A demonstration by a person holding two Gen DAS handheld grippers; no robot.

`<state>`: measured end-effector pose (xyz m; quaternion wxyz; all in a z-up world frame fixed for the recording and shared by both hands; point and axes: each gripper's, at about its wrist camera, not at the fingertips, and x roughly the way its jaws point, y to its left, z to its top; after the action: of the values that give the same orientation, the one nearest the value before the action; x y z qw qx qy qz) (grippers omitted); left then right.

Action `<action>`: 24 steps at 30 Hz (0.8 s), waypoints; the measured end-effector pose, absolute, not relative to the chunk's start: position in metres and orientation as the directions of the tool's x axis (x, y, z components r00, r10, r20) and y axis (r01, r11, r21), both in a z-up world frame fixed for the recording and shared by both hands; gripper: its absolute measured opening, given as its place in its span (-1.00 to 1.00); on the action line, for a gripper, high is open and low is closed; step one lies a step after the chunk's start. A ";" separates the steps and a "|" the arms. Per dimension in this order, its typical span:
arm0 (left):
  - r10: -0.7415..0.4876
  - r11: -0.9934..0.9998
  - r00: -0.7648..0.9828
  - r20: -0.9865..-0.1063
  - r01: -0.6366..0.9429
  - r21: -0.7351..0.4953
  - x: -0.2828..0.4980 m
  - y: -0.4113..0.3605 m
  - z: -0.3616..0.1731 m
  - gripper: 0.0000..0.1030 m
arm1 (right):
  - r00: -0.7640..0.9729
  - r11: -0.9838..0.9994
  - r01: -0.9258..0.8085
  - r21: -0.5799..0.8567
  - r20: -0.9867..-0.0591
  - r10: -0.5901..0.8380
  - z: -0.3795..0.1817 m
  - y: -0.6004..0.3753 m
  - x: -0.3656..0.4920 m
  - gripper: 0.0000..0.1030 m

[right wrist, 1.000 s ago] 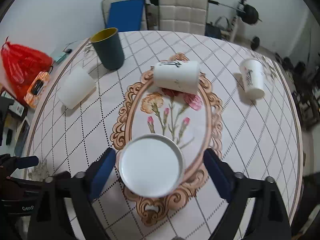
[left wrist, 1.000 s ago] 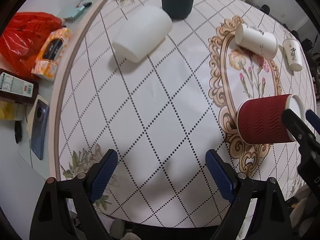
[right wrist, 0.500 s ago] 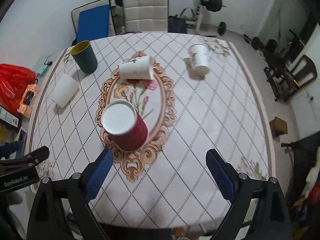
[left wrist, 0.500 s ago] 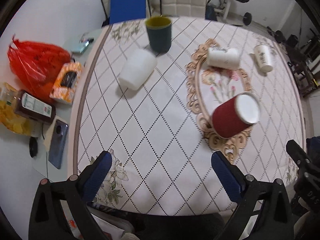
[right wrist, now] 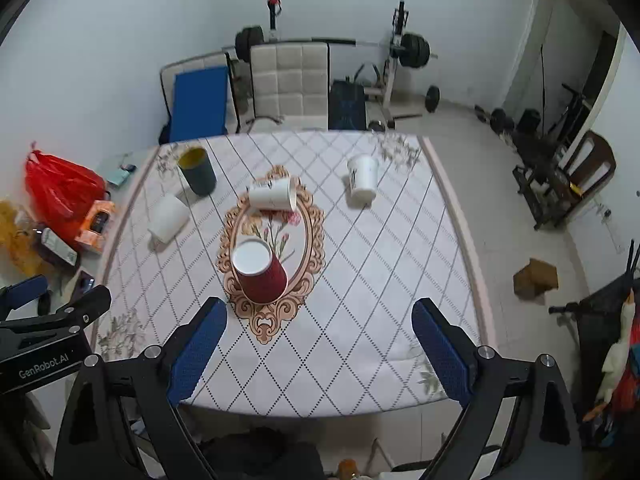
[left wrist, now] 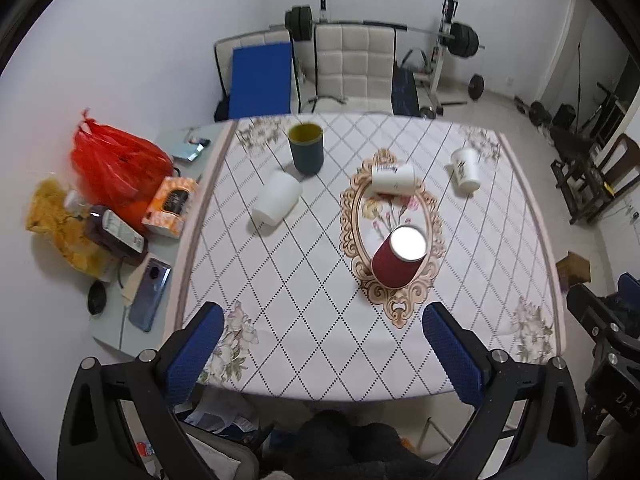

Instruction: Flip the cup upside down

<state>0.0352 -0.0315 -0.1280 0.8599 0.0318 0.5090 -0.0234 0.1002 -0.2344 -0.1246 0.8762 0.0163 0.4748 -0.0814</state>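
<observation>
We hold both grippers high above the counter (left wrist: 304,320), left gripper (left wrist: 324,354) and right gripper (right wrist: 320,346) each with fingers spread wide and empty. The red cup (right wrist: 261,271) stands inverted on the oval motif, axis vertical, ahead of and below both, apparently slightly nearer the right.

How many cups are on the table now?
5: red cup upside down on the oval ornament; printed white cup lying at its far end; another white cup far right; plain white cup lying left; dark cup upright far left.
</observation>
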 end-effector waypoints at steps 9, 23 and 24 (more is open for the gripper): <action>-0.019 0.998 0.537 -0.843 0.055 0.013 -0.019 -0.030 -0.073 0.98 | 0.591 0.989 0.146 -0.006 -0.801 -0.092 -0.054 -0.237 0.048 0.86; -0.039 0.999 0.562 -0.826 0.052 -0.011 -0.066 -0.035 -0.038 0.98 | 0.633 0.991 0.132 -0.028 -0.767 -0.106 0.003 -0.233 -0.012 0.86; -0.036 0.999 0.564 -0.825 0.052 -0.008 -0.067 -0.036 -0.038 0.98 | 0.635 0.991 0.131 -0.032 -0.765 -0.109 0.004 -0.233 -0.014 0.86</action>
<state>-0.0673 -0.0359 -0.0377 0.8842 0.0088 0.4663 -0.0249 -0.0143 -0.2329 0.0045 0.9041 0.0133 0.4220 -0.0662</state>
